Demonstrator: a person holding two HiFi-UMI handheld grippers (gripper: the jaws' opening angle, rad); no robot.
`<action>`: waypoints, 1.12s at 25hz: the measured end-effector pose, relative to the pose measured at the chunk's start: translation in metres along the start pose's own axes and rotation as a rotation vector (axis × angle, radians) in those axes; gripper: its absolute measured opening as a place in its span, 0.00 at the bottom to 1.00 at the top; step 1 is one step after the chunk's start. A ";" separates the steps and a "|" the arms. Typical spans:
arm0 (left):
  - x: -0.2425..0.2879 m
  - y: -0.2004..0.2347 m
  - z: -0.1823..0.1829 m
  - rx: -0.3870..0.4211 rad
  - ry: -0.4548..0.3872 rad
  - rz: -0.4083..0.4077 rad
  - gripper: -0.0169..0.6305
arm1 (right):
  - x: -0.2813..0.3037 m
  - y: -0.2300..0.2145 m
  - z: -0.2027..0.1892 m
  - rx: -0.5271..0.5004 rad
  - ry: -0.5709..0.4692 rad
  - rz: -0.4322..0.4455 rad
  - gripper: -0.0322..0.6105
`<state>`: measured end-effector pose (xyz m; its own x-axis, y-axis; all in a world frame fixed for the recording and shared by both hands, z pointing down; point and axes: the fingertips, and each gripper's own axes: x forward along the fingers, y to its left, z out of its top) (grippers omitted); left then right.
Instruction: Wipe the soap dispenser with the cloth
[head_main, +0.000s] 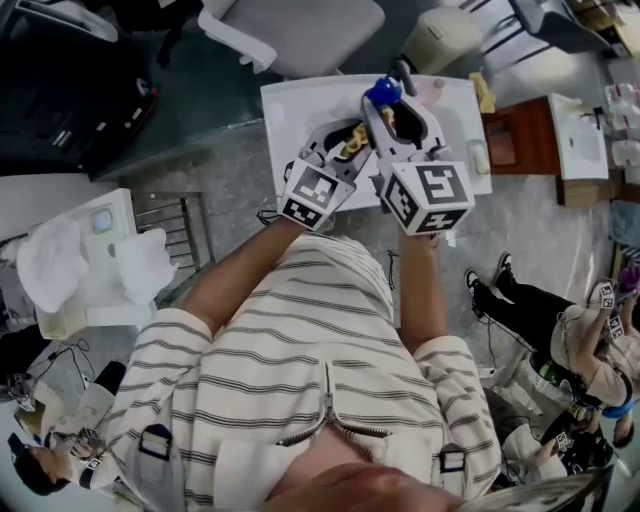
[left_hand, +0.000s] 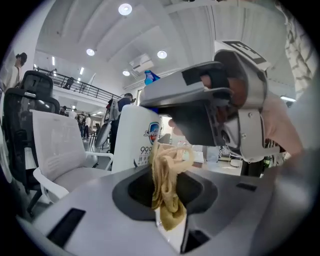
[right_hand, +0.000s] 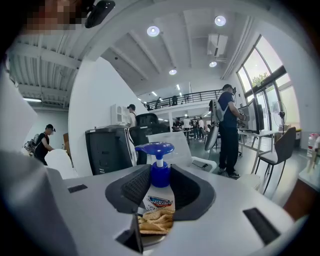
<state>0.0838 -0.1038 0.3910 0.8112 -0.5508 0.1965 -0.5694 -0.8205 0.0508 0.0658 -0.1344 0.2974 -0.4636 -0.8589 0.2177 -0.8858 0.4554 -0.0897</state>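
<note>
The soap dispenser (right_hand: 159, 200) is a white bottle with a blue pump (right_hand: 156, 149). It stands upright between the jaws of my right gripper (right_hand: 159, 187), which is shut on its neck and body. My left gripper (left_hand: 167, 189) is shut on a crumpled yellow cloth (left_hand: 169, 167) and holds it against the bottle's white side (left_hand: 135, 142). From the head view, both grippers meet over the white table (head_main: 290, 110), the left gripper (head_main: 350, 138) beside the right gripper (head_main: 392, 105), with the blue pump (head_main: 383, 92) on top. The bottle's base is hidden.
A grey office chair (head_main: 300, 30) and a pale bin (head_main: 445, 35) stand beyond the table. A brown cabinet (head_main: 520, 135) is at its right. A trolley with white cloths (head_main: 90, 260) stands at the left. People sit on the floor at the right.
</note>
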 end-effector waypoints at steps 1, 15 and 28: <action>0.000 0.000 -0.003 0.003 0.007 -0.002 0.17 | -0.001 0.000 0.000 0.003 -0.001 -0.002 0.25; -0.018 0.006 -0.012 0.030 0.025 -0.007 0.17 | -0.005 0.001 0.004 0.032 -0.017 -0.010 0.25; -0.038 0.014 -0.002 0.051 0.002 0.025 0.17 | -0.005 0.003 0.003 0.028 -0.021 -0.016 0.25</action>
<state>0.0448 -0.0947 0.3863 0.7966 -0.5709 0.1987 -0.5818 -0.8133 -0.0043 0.0652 -0.1297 0.2936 -0.4497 -0.8708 0.1987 -0.8931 0.4353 -0.1137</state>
